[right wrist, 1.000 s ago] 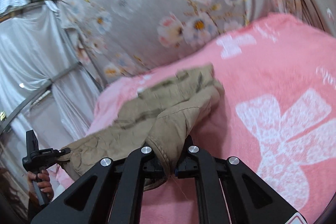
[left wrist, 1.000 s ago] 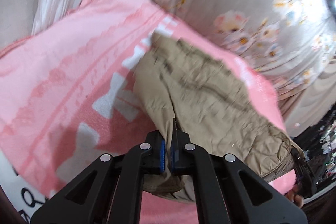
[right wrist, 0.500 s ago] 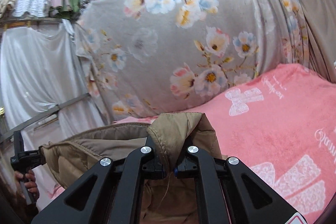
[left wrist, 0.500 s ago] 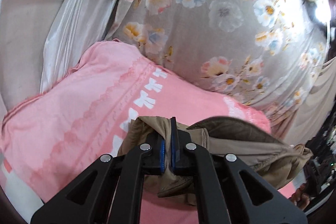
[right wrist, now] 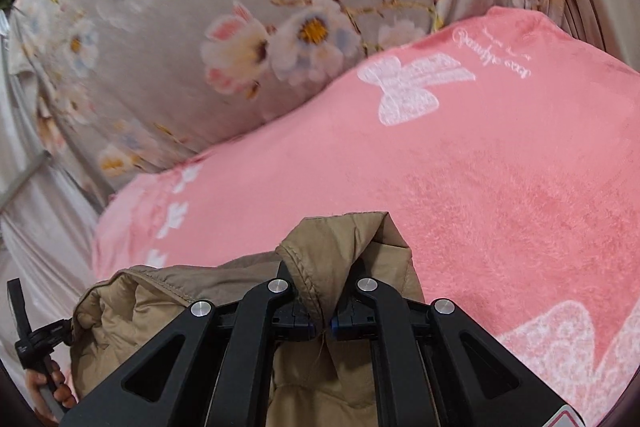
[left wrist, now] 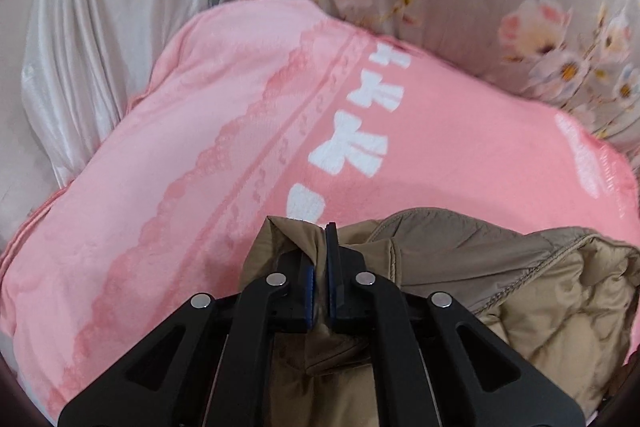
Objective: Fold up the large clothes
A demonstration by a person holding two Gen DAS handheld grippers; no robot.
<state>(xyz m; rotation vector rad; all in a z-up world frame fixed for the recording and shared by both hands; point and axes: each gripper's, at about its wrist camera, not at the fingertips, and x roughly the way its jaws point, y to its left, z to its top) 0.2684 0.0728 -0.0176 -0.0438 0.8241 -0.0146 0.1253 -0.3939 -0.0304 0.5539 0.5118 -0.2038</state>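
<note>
A tan quilted jacket (left wrist: pixel 520 279) hangs bunched between both grippers over a pink blanket (left wrist: pixel 200 167). My left gripper (left wrist: pixel 320 267) is shut on a fold of the jacket's edge, cloth pinched between its blue pads. In the right wrist view the same jacket (right wrist: pixel 132 311) stretches off to the left, and my right gripper (right wrist: pixel 322 311) is shut on its stitched hem, which bulges up between the fingers. At the far left of that view a hand (right wrist: pixel 48 383) grips the other gripper's handle. The lower part of the jacket is hidden behind the gripper bodies.
The pink blanket (right wrist: pixel 500 187) with white bow prints covers the surface below. Behind it hangs a grey floral cloth (right wrist: pixel 200 27); a pale satin curtain (left wrist: pixel 100 27) hangs at the left.
The jacket lay spread on the blanket a second ago; both grippers lifted its edge up, then carried it over the blanket, tilting down again. Both stayed shut on it.
</note>
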